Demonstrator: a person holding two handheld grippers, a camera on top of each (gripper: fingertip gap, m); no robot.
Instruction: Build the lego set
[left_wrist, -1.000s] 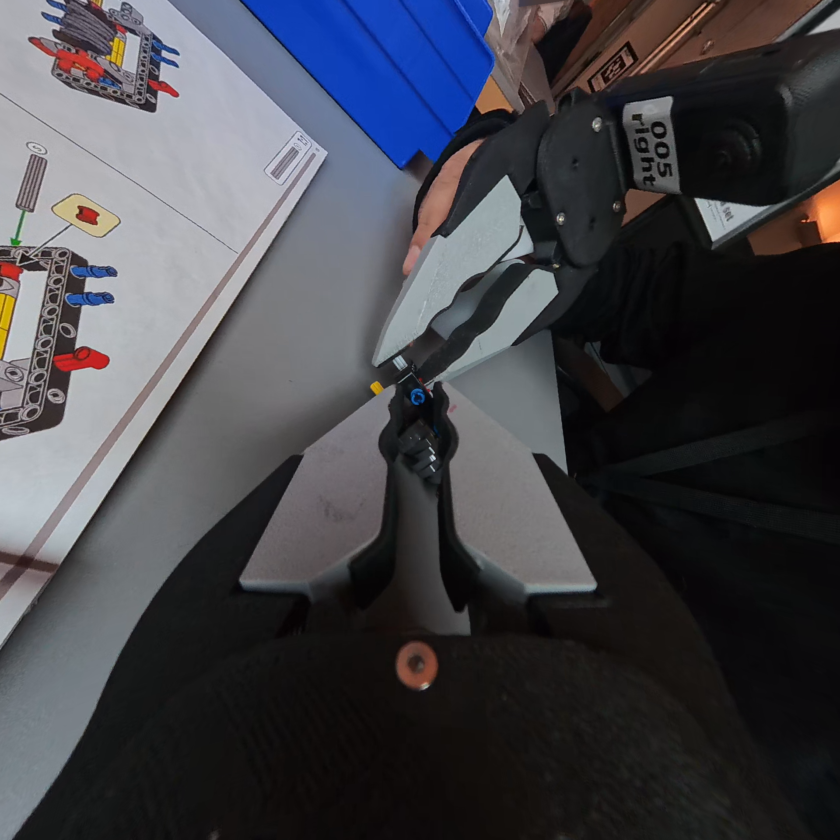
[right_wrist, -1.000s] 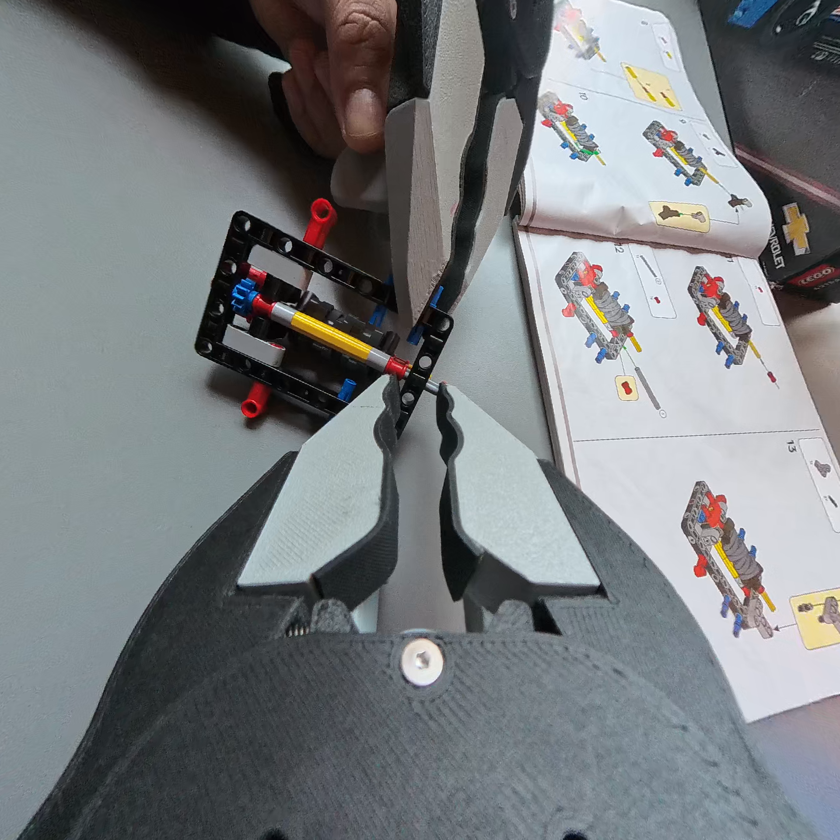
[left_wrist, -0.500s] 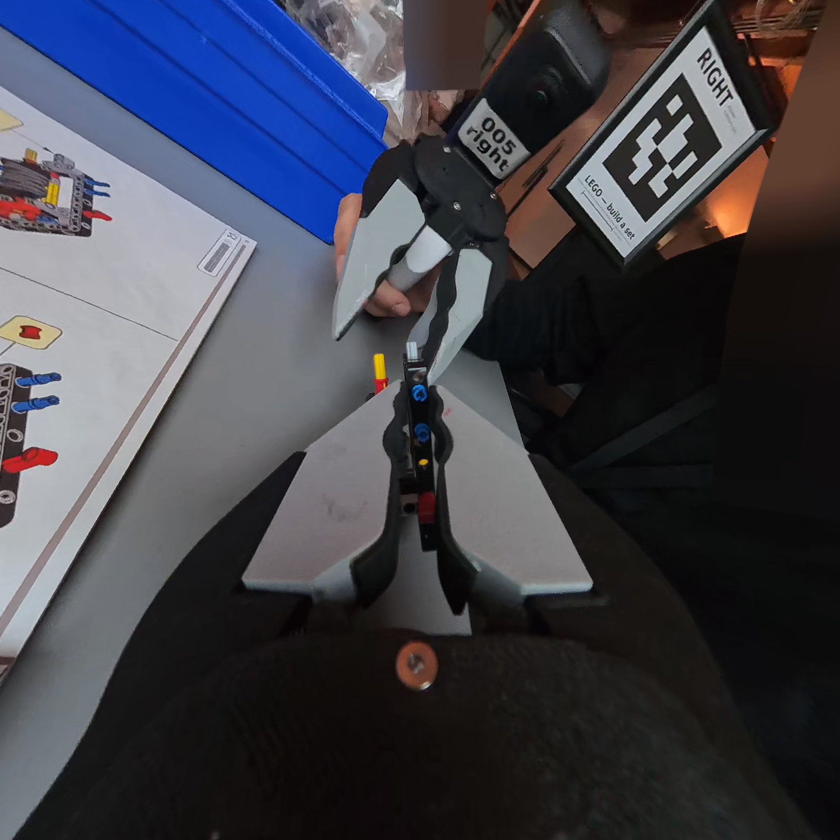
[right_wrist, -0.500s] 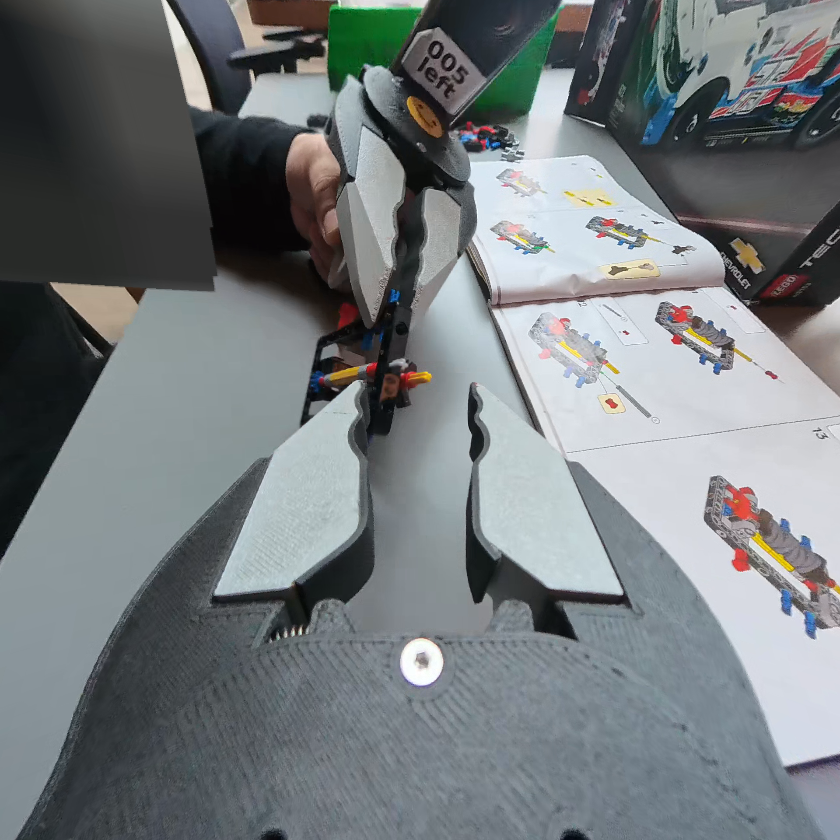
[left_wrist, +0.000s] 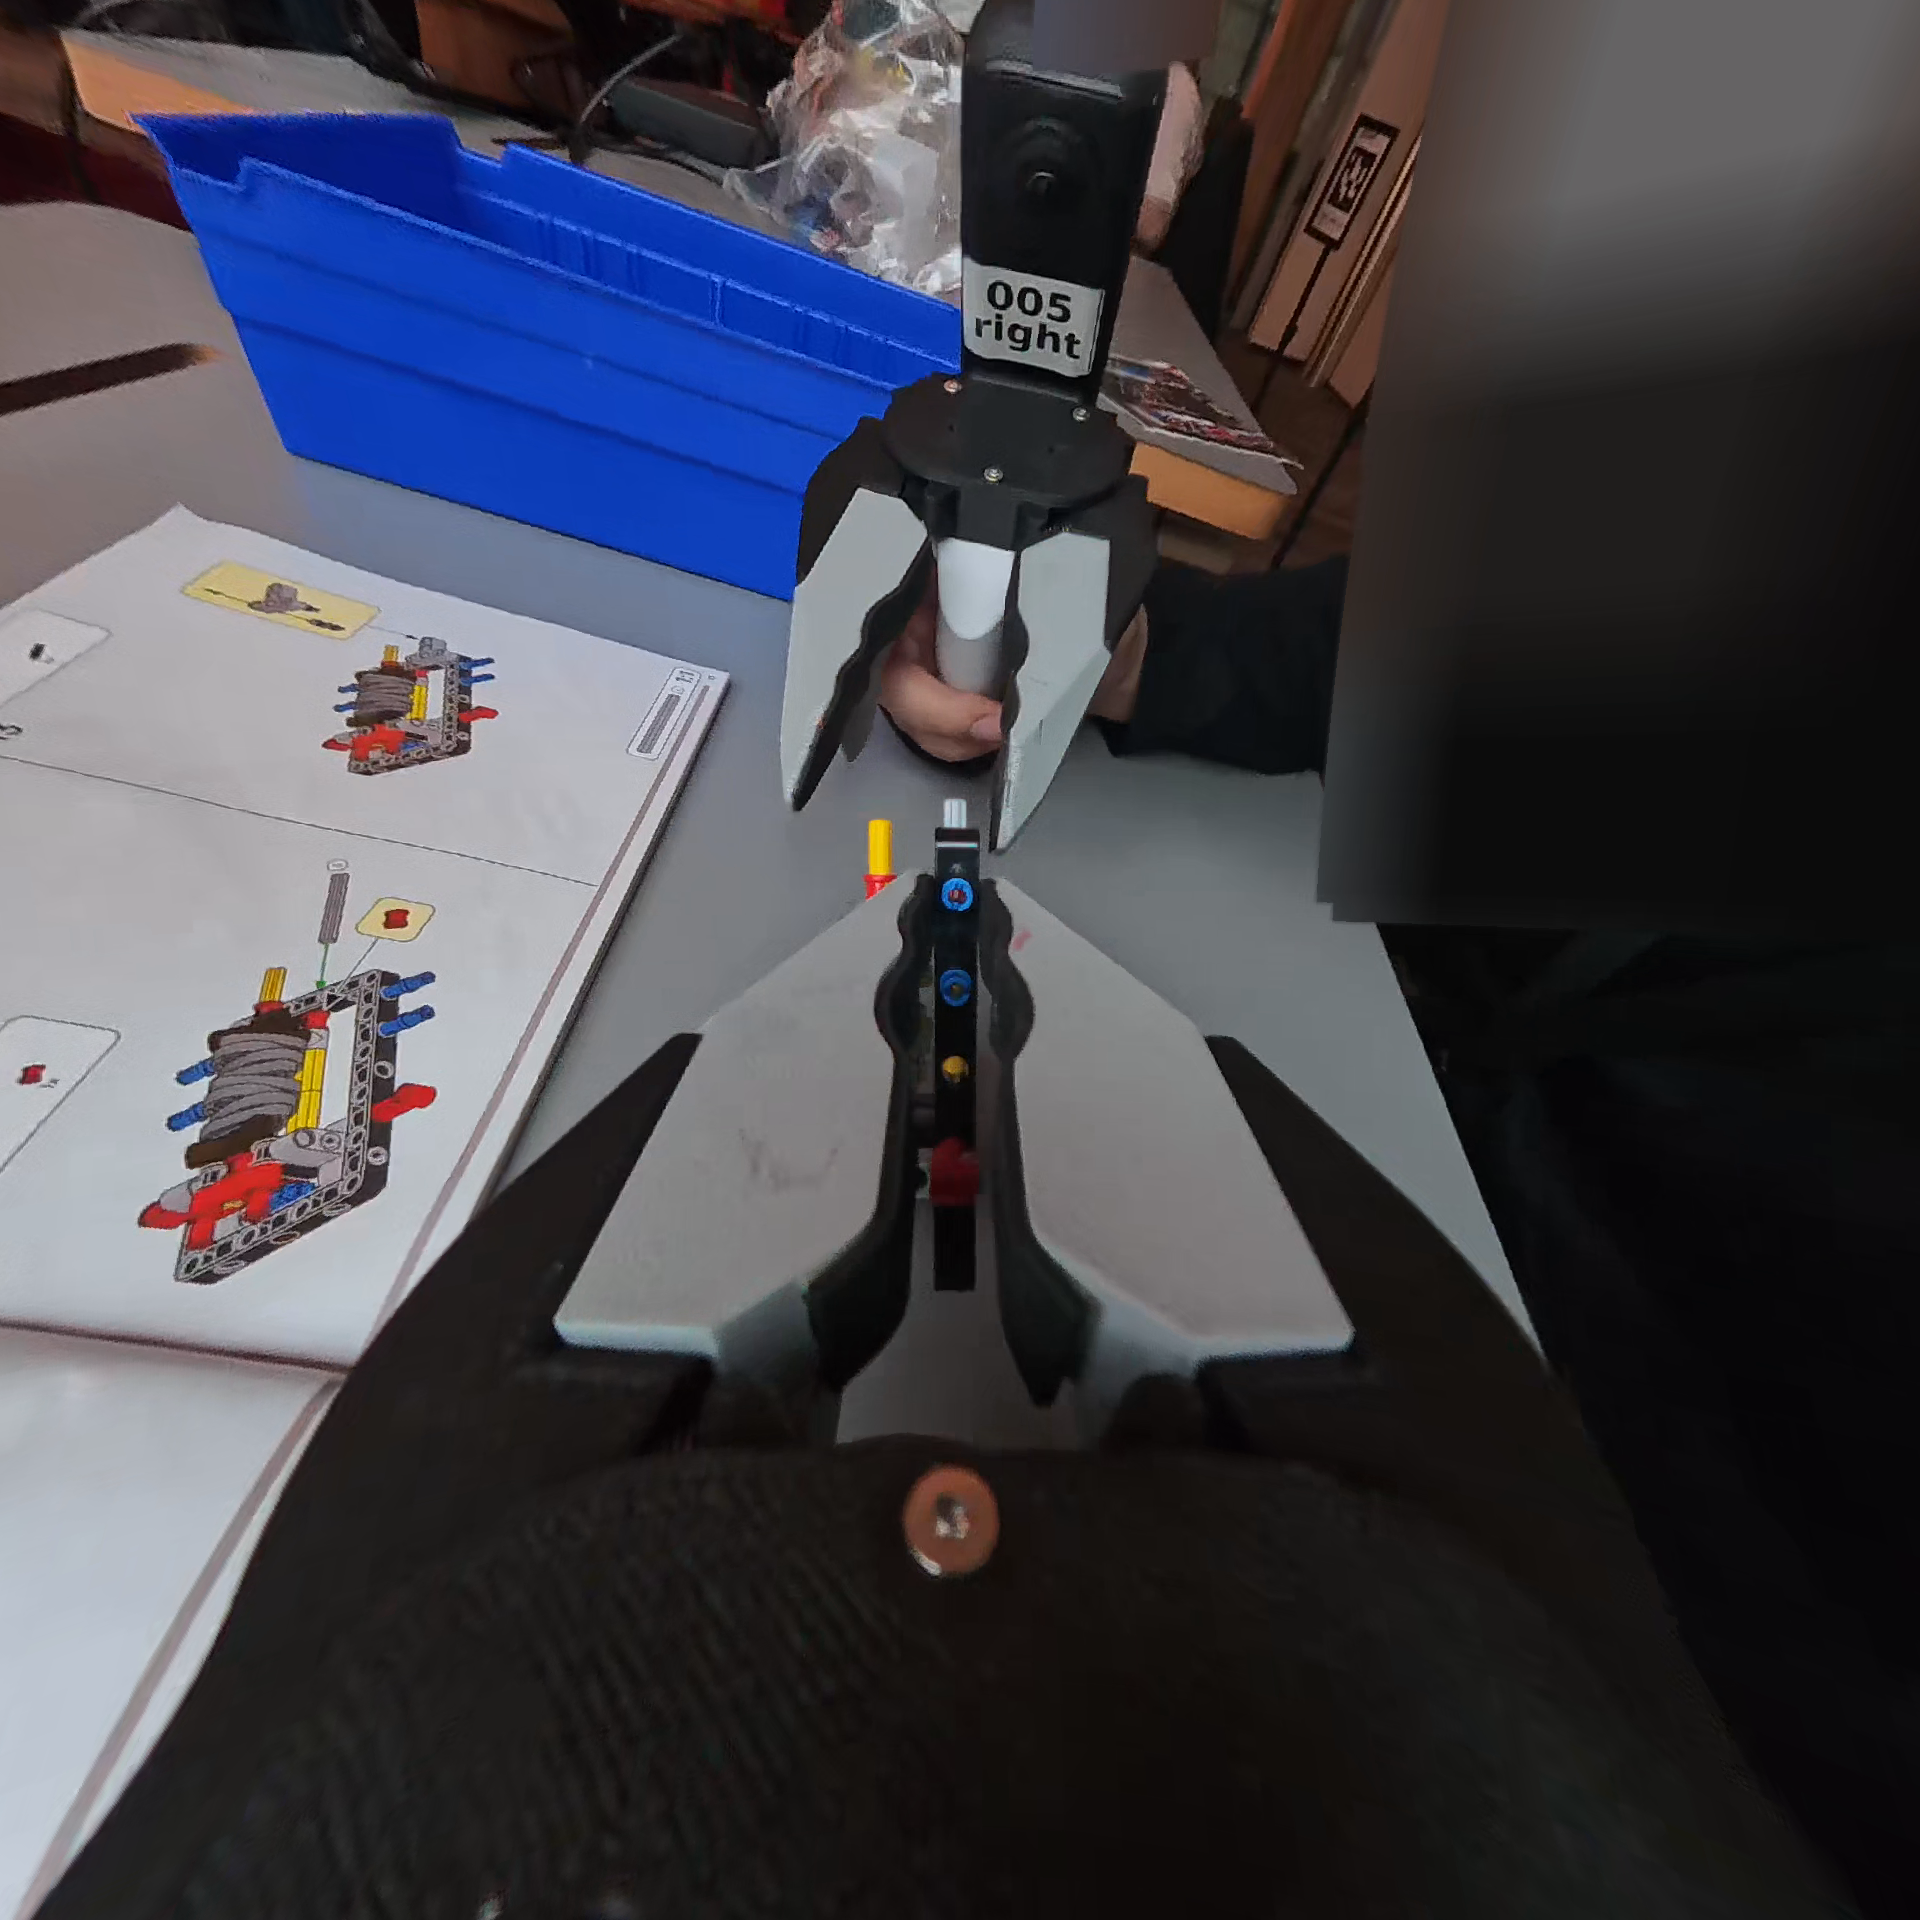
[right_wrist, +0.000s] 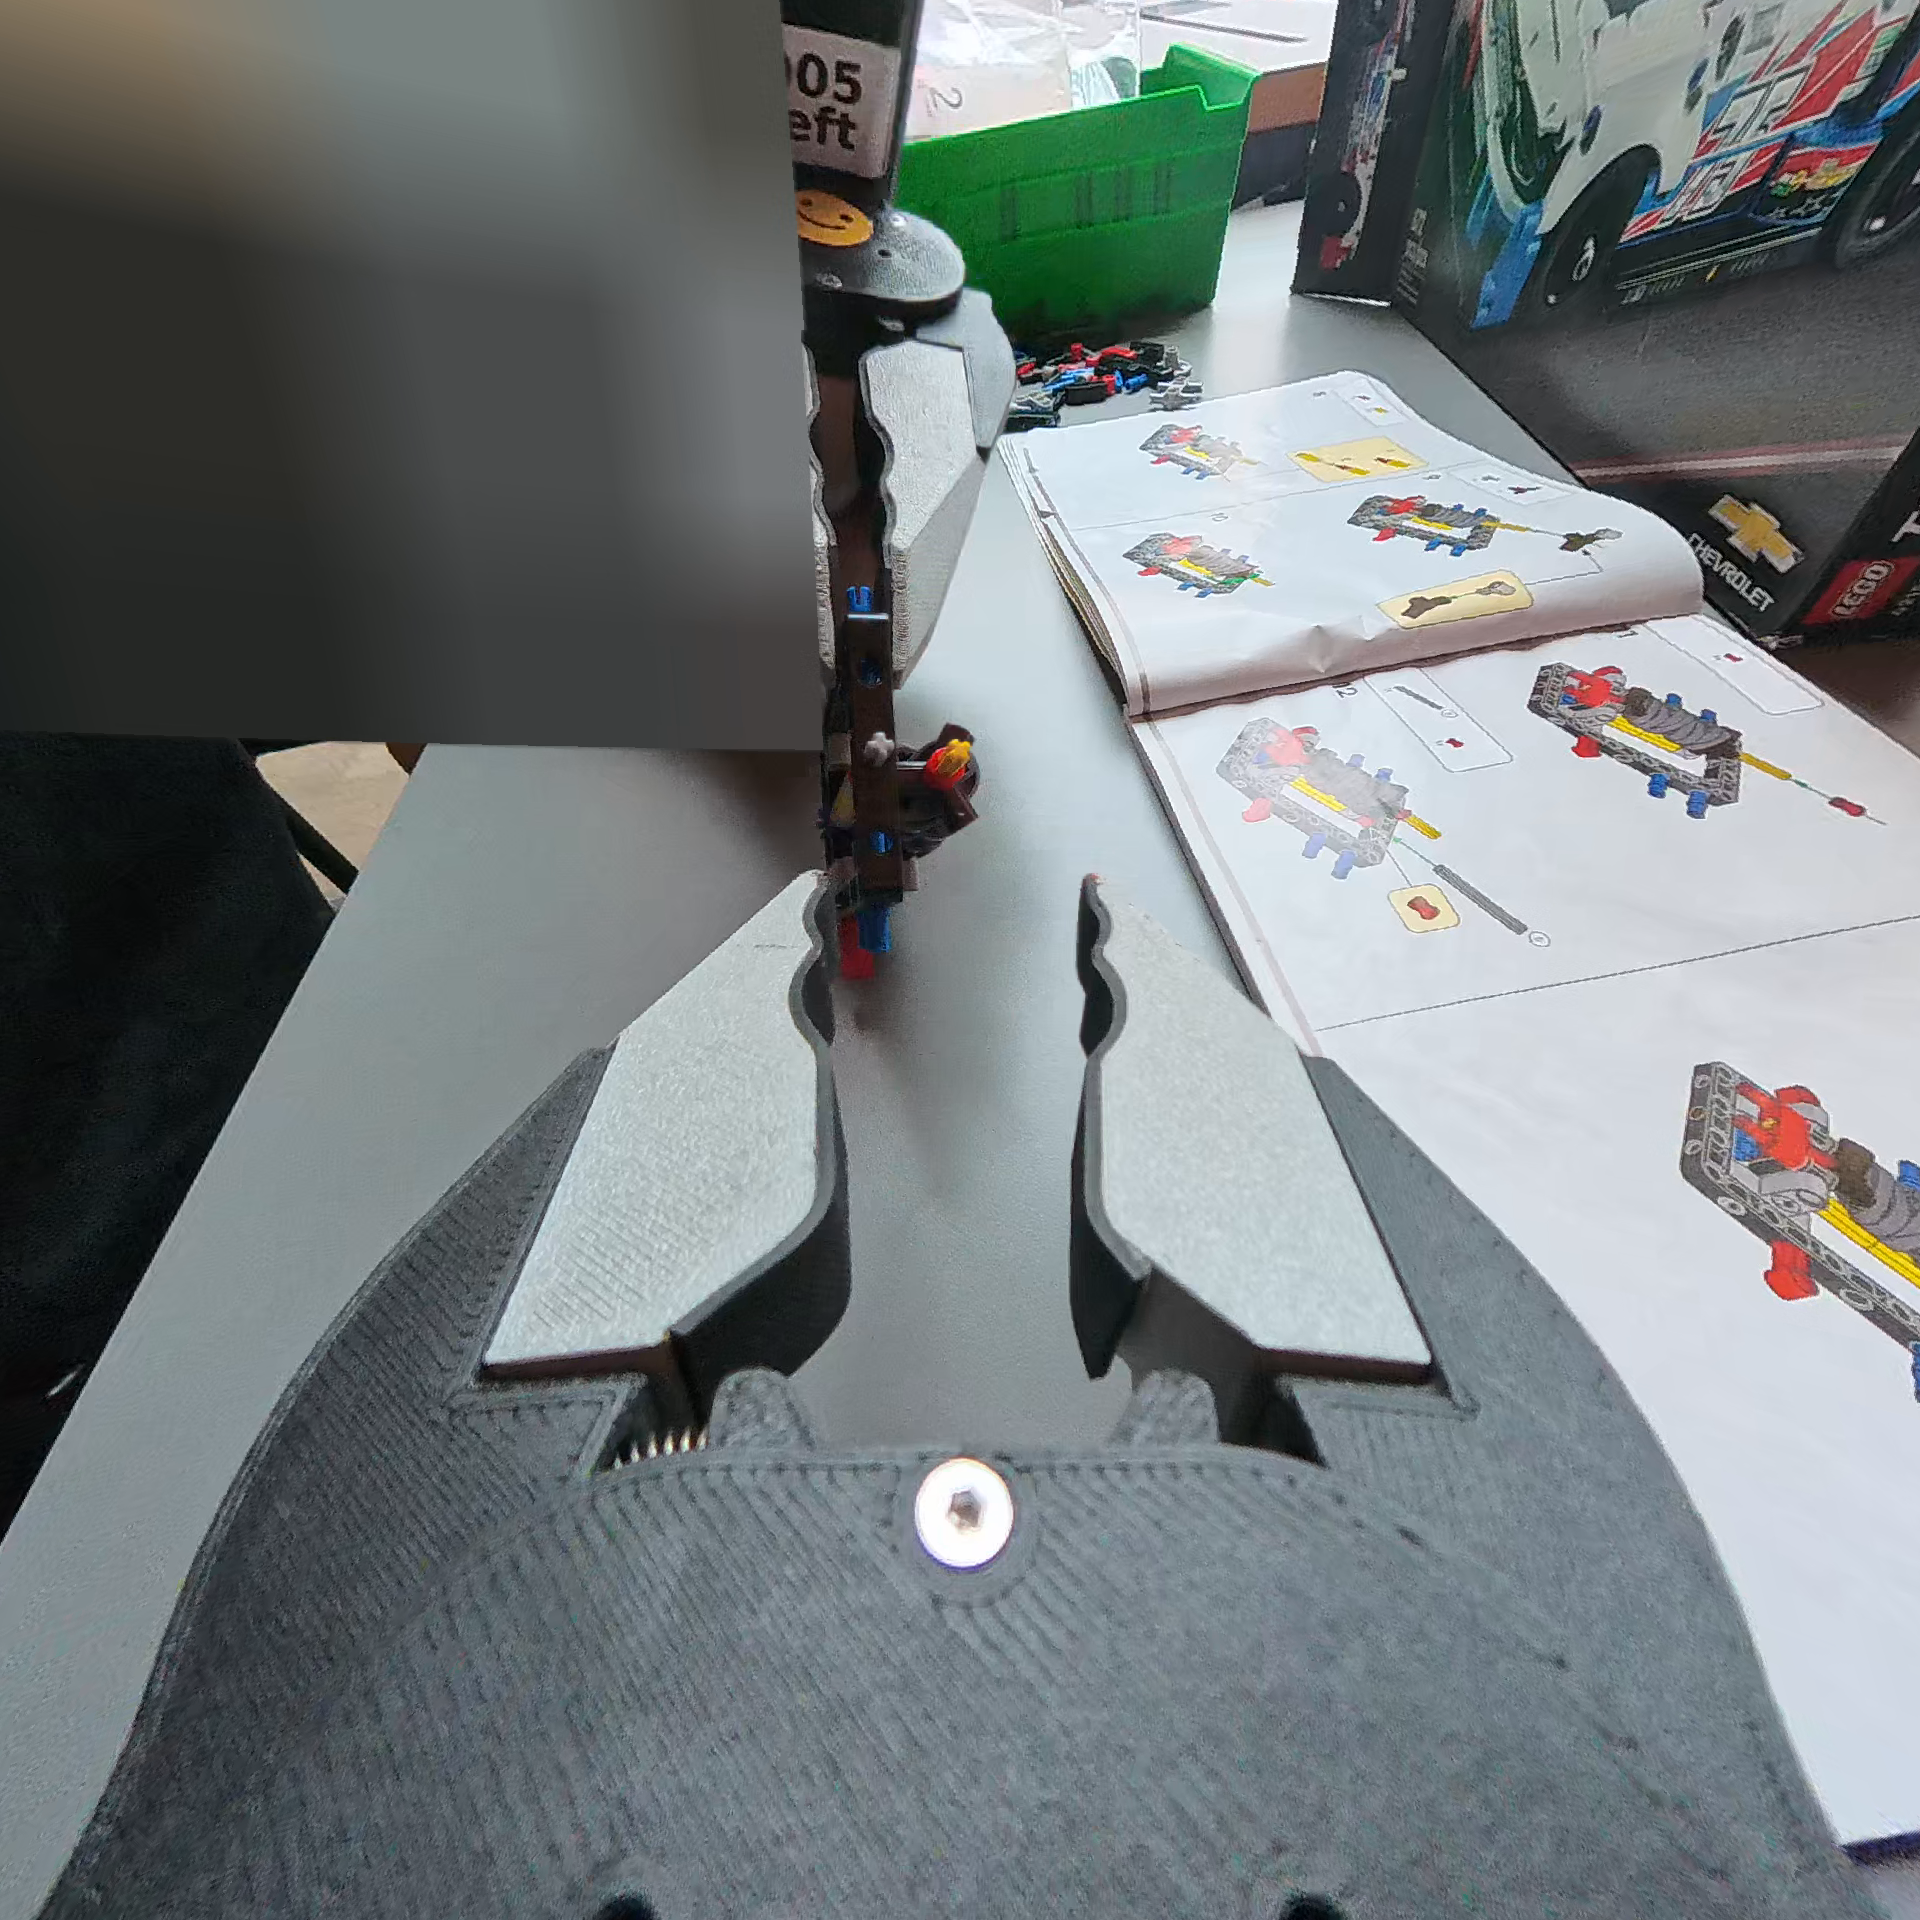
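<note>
Fingers of the left gripper (left_wrist: 954, 935) are closed edge-on against the black lego frame (left_wrist: 954, 1049), which stands upright between them with blue pins, a yellow pin and a red piece showing along its narrow face. A grey axle tip (left_wrist: 954, 812) projects from the frame's far end, and a yellow axle with a red bush (left_wrist: 879, 854) sticks out just to its left. Opposite, the right gripper (left_wrist: 902, 805) points back toward the frame with its fingers spread apart and empty; one fingertip lies just beside the axle tip. A hand (left_wrist: 940, 701) grips its white handle.

From the right wrist view, the right gripper's (right_wrist: 951, 883) fingers stand wide apart over bare desk (right_wrist: 582, 935), the left-hand one close to the frame's (right_wrist: 871, 748) lower end, which is lifted slightly off the desk surface. The left gripper (right_wrist: 883, 561) holds the frame from above.

An open instruction booklet (right_wrist: 1558, 862) lies on the desk beside the grippers. Farther off are loose lego pieces (right_wrist: 1101, 369), a green bin (right_wrist: 1081, 197) and the printed set box (right_wrist: 1662, 208); a blue bin (left_wrist: 540, 343) stands beyond the booklet (left_wrist: 312, 935) in the left wrist view.
</note>
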